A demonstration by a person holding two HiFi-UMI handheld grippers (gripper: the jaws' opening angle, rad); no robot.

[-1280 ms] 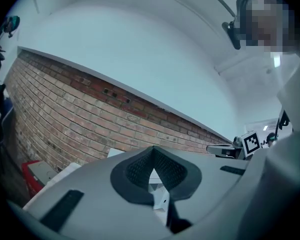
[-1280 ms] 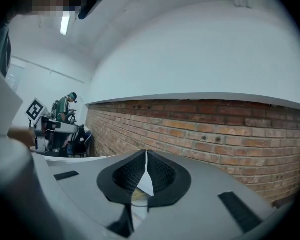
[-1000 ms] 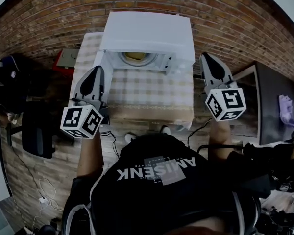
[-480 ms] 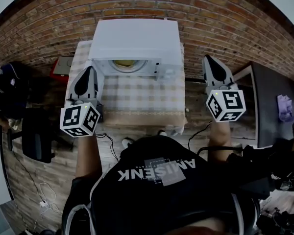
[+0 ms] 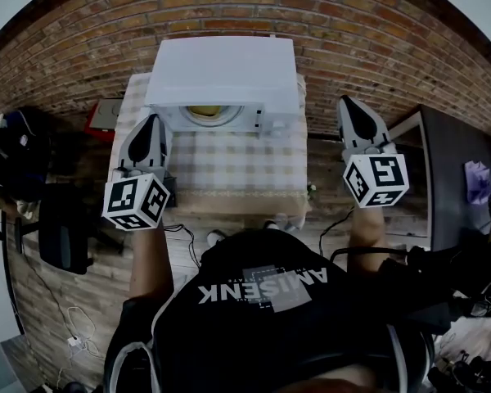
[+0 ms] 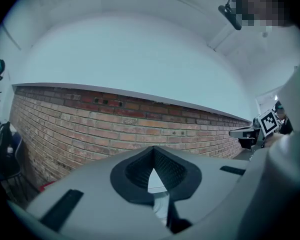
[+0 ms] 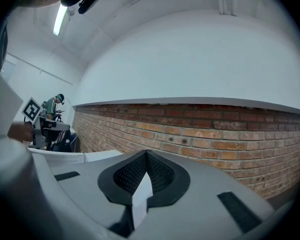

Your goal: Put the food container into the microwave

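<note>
A white microwave [image 5: 222,70] stands at the back of a table with a checked cloth [image 5: 237,166], against a brick wall. Through its front I see a yellowish food container [image 5: 203,112] inside; whether the door is fully closed I cannot tell. My left gripper [image 5: 150,121] hovers at the table's left edge, short of the microwave's front, and is shut and empty. My right gripper [image 5: 349,103] hangs off the table's right side, also shut and empty. In the left gripper view the left gripper [image 6: 153,151] faces the brick wall, with jaws meeting. The right gripper [image 7: 147,154] faces the same wall.
A black chair [image 5: 61,228] stands left of the table, and a red object [image 5: 102,113] lies behind its left corner. A dark desk [image 5: 454,170] is to the right. Cables run over the wooden floor [image 5: 57,309]. Another person sits far off [image 7: 54,106].
Both grippers have drawn away from the microwave's front corners, the right one outward past the table's right edge. Nothing was taken or let go.
</note>
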